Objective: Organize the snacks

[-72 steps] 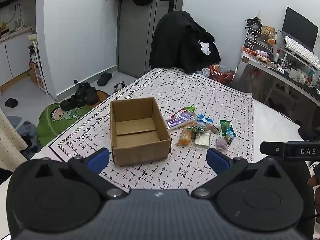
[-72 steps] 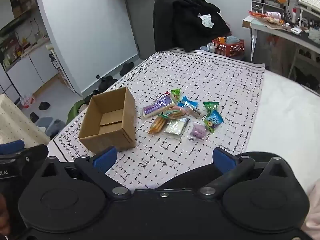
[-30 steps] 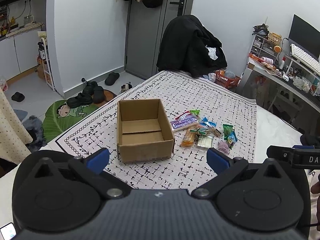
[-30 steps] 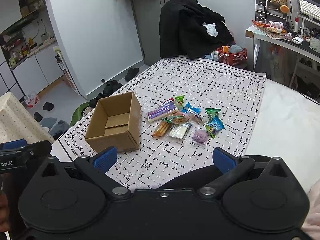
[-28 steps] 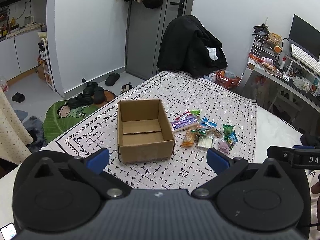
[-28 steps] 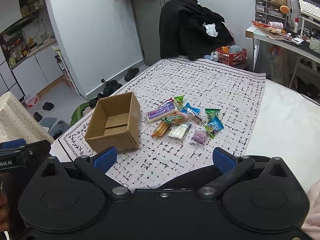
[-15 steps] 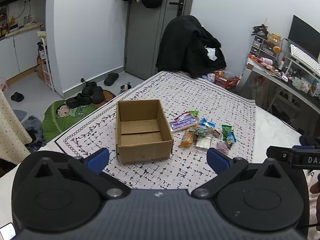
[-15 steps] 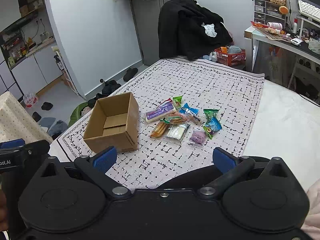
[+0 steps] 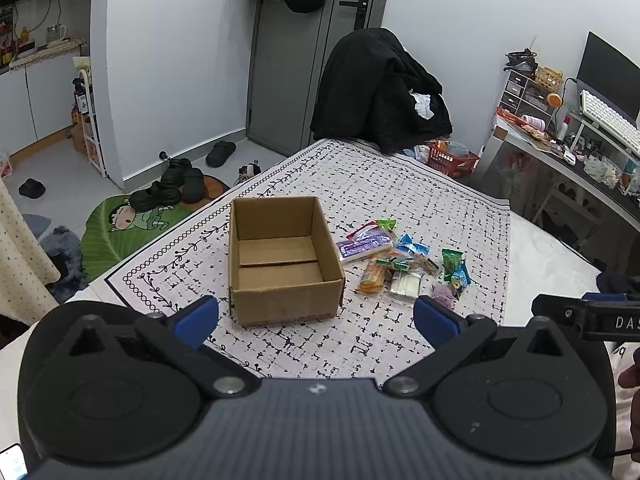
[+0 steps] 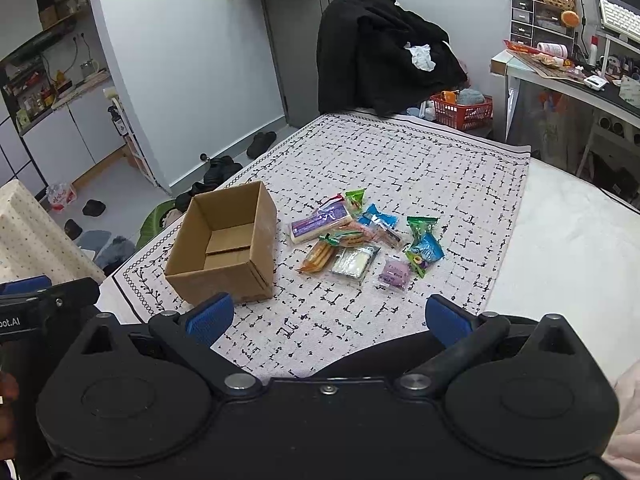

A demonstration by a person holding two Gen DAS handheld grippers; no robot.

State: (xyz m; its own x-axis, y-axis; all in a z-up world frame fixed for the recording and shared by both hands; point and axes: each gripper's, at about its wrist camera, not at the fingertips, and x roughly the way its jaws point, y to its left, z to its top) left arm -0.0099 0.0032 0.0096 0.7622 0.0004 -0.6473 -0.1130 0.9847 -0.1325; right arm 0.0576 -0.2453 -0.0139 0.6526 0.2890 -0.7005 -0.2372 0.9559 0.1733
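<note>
An open, empty cardboard box [image 9: 280, 256] [image 10: 228, 246] stands on a patterned cloth [image 9: 400, 200] [image 10: 420, 168]. To its right lies a cluster of several wrapped snacks [image 9: 400, 260] [image 10: 360, 240], among them a purple-and-white pack [image 10: 318, 224], an orange pack [image 10: 318, 258], a small purple pack [image 10: 394, 274] and a blue-green pack [image 10: 424, 250]. My left gripper [image 9: 316, 316] is open and empty, held back from the box. My right gripper [image 10: 328, 318] is open and empty, near the cloth's front edge.
The cloth covers a white bed [image 10: 568, 240]. A chair draped with black clothes [image 9: 380, 92] stands beyond it, with a red basket [image 10: 460, 110] and a cluttered desk [image 10: 568, 68] at the right. Shoes and a green mat [image 9: 132, 224] lie on the floor at left.
Both grippers have drifted slightly, so the box and snacks sit a little differently in view. Nothing on the cloth has moved. Both grippers stay open.
</note>
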